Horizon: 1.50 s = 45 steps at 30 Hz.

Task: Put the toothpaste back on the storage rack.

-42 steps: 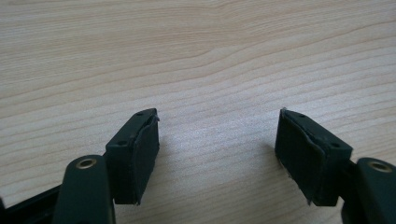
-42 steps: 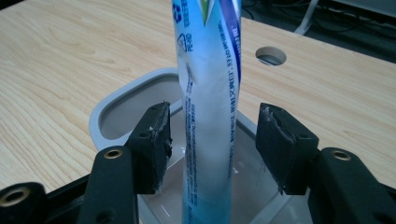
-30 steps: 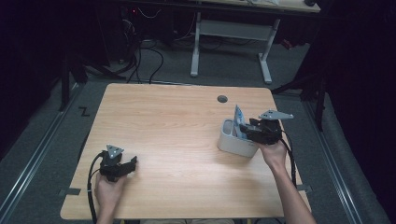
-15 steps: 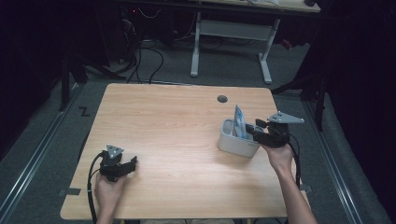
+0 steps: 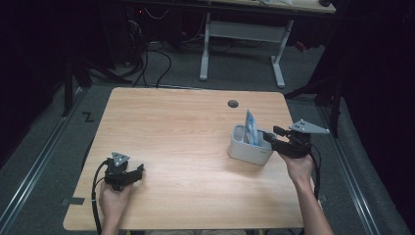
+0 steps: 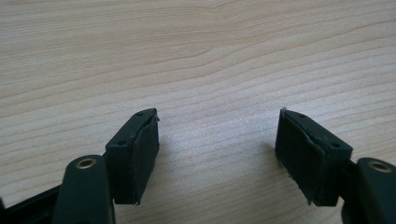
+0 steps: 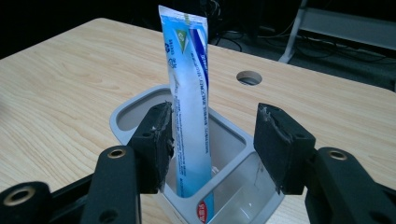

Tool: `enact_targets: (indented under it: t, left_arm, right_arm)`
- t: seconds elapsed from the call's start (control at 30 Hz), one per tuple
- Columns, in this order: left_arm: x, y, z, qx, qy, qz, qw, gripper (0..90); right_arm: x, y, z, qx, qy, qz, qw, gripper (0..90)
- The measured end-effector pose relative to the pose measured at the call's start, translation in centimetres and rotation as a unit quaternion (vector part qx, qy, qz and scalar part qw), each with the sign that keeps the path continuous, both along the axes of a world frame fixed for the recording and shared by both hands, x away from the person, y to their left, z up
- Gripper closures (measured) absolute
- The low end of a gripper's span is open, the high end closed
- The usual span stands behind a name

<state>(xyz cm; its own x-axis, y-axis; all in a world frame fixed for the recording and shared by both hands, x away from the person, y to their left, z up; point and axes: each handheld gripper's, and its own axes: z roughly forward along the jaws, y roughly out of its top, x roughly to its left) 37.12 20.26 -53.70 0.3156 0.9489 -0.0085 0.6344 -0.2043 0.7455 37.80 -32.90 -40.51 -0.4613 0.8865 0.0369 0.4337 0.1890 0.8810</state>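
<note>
1. A blue-and-white tube [image 7: 189, 100] stands upright in a grey holder [image 5: 247, 149] on the table's [image 5: 186, 132] right side.
2. The right gripper [image 5: 270, 136], jaws released, sits beside it, apparently after placing; retreat looks next.
3. The left gripper [image 5: 134, 172] rests open, well apart.

left gripper [image 5: 138, 170]: black body, grey three-cornered plate on top, black cable trailing behind | right gripper [image 5: 270, 137]: same black build, larger grey plate, black cable | jaws: black rectangular pads, frayed edges, brass-ringed screw holes | forearms: bare, no sleeves
</note>
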Motion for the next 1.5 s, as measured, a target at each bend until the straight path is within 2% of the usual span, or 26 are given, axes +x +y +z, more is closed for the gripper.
enact_targets:
  t: [0.03, 0.33, 0.9, 1.2, 1.5]
  left_arm:
    - [0.0, 0.0, 0.0, 0.0, 0.0, 0.0, 1.0, 30.8]
    - [0.0, 0.0, 0.0, 0.0, 0.001, 0.0, 1.0, 30.9]
    - [0.0, 0.0, 0.0, 0.0, 0.001, 0.0, 1.0, 30.8]
    - [0.0, 0.0, 0.0, 0.0, 0.001, 0.0, 1.0, 30.7]
    - [0.0, 0.0, 0.0, 0.0, 0.0, 0.0, 1.0, 30.6]
  right_arm:
    - [-0.1, -0.3, 0.0, 0.009, 0.001, -0.001, 1.0, 47.1]
    - [-1.1, -1.2, 0.1, 0.021, -0.005, -0.007, 0.9997, 47.2]
    - [-2.5, -1.7, -0.8, 0.028, -0.01, -0.01, 0.9995, 47.3]
    - [-3.4, -2.3, -1.2, 0.041, -0.014, -0.015, 0.9989, 47.3]
    - [-4.4, -2.6, -2.1, 0.044, -0.008, -0.016, 0.9989, 47.5]
